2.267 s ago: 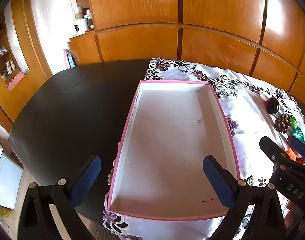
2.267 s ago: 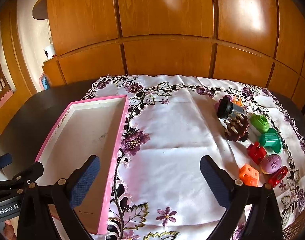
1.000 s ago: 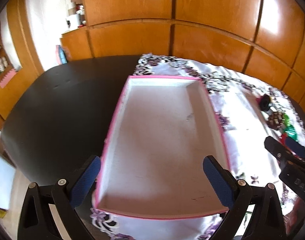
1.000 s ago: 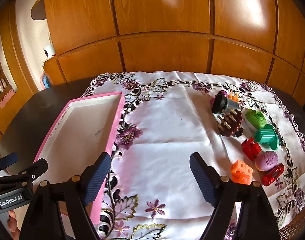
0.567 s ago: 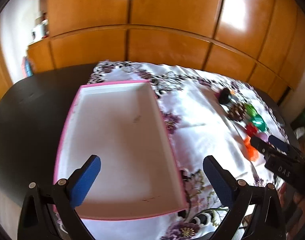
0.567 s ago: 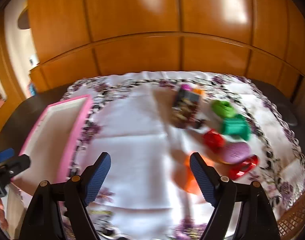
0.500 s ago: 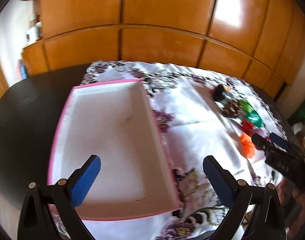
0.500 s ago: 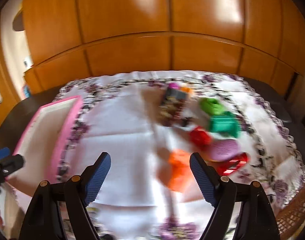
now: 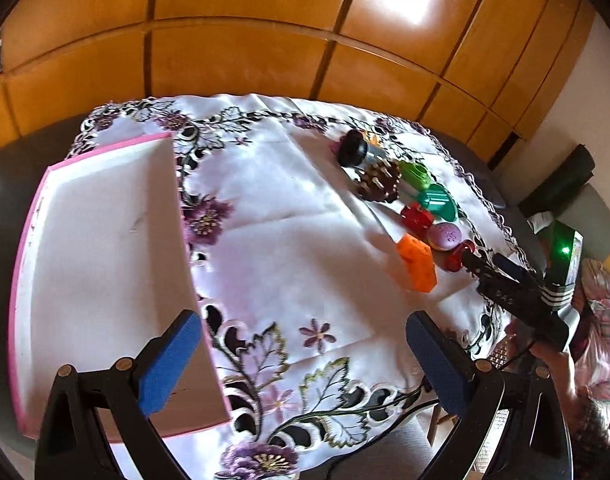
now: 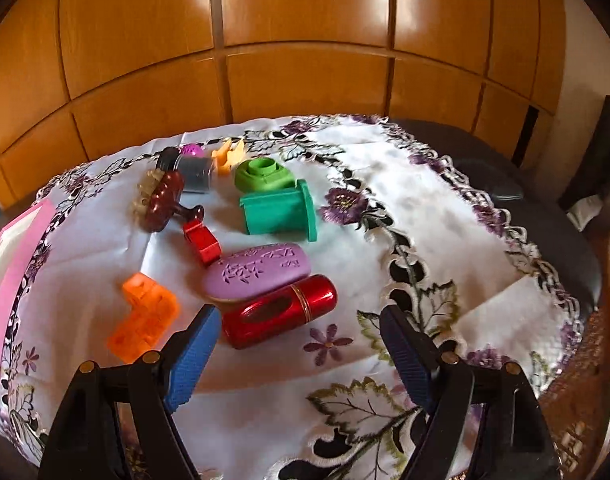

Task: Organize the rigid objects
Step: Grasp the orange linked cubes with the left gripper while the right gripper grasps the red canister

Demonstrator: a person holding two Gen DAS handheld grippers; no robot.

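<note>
At the far left lies the shallow pink-rimmed rectangular tray with a white floor [image 9: 97, 264], nothing in it, resting half on the dark tabletop [image 9: 1, 184] and half on the white embroidered cloth with purple flowers [image 9: 289, 248]. The left gripper [image 9: 305, 354] hangs over the tray's right wall and the cloth beside it, its blue-padded jaws spread wide with nothing between them. Further right, well apart from the tray, the toys sit in a loose cluster on the cloth: an orange L-shaped plastic block [image 10: 145, 316] nearest the tray, a brown round studded top with a stem [image 10: 161, 202], a grey-and-black cylinder [image 10: 191, 174] behind it, a small red plastic block [image 10: 201, 240], a lilac oval case with cut patterns [image 10: 257, 272], a glossy red metal cylinder [image 10: 279, 316] just beside the lilac case, a teal plastic spool [image 10: 277, 212] and a lime-green square piece with a round collar [image 10: 263, 174]. The right gripper [image 10: 299, 352] hovers low over the red cylinder, jaws spread wide, the cylinder's near end between the pads but not pinched. In the left wrist view a hand [image 9: 553, 360] carries that gripper at the table's right edge.
</note>
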